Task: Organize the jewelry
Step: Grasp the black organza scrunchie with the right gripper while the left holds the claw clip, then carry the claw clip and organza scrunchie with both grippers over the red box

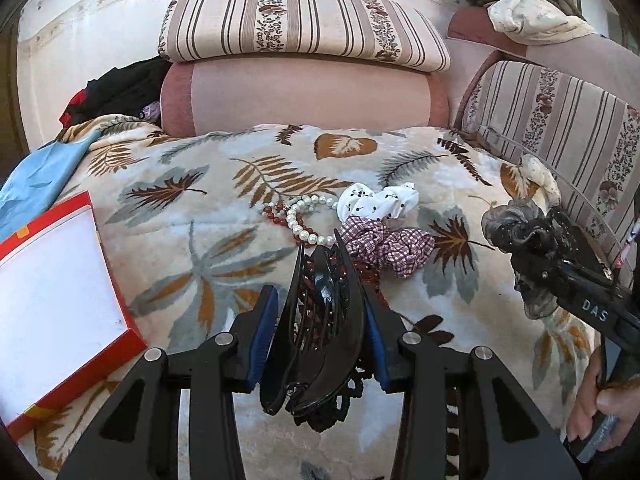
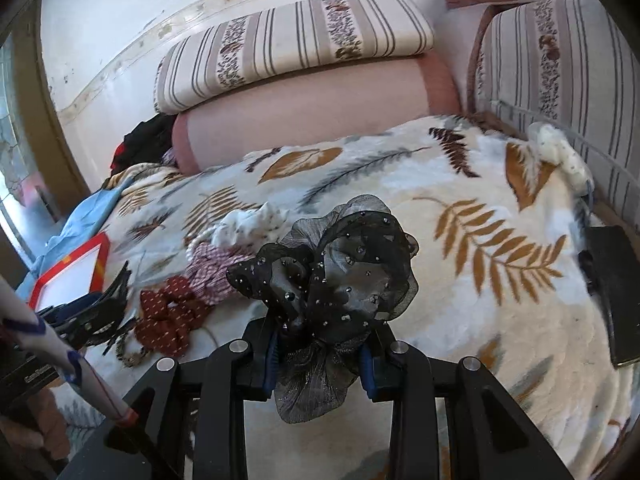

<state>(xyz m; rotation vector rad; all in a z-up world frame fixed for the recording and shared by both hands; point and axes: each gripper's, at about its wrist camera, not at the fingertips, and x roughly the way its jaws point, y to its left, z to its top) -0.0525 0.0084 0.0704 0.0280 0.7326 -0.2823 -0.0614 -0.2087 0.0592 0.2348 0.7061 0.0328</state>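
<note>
My left gripper (image 1: 320,300) is shut on a black hair claw clip (image 1: 320,332), held just above the leaf-patterned blanket (image 1: 180,240). Just beyond it lie a pearl necklace (image 1: 304,216), a red bead string (image 1: 276,216), a white dotted scrunchie (image 1: 376,200) and a checked scrunchie (image 1: 384,244). My right gripper (image 2: 322,336) is shut on a black sheer scrunchie with small studs (image 2: 340,264), lifted off the blanket. A red dotted scrunchie (image 2: 168,316) lies to its left. The red box with a white inside (image 1: 52,288) sits open at the left.
Striped cushions (image 1: 304,24) and a pink bolster (image 1: 304,96) line the back. A cream scrunchie (image 1: 540,176) lies by the right cushion, and a dark flat object (image 2: 616,288) rests at the blanket's right edge. Blue cloth (image 1: 36,176) lies behind the box.
</note>
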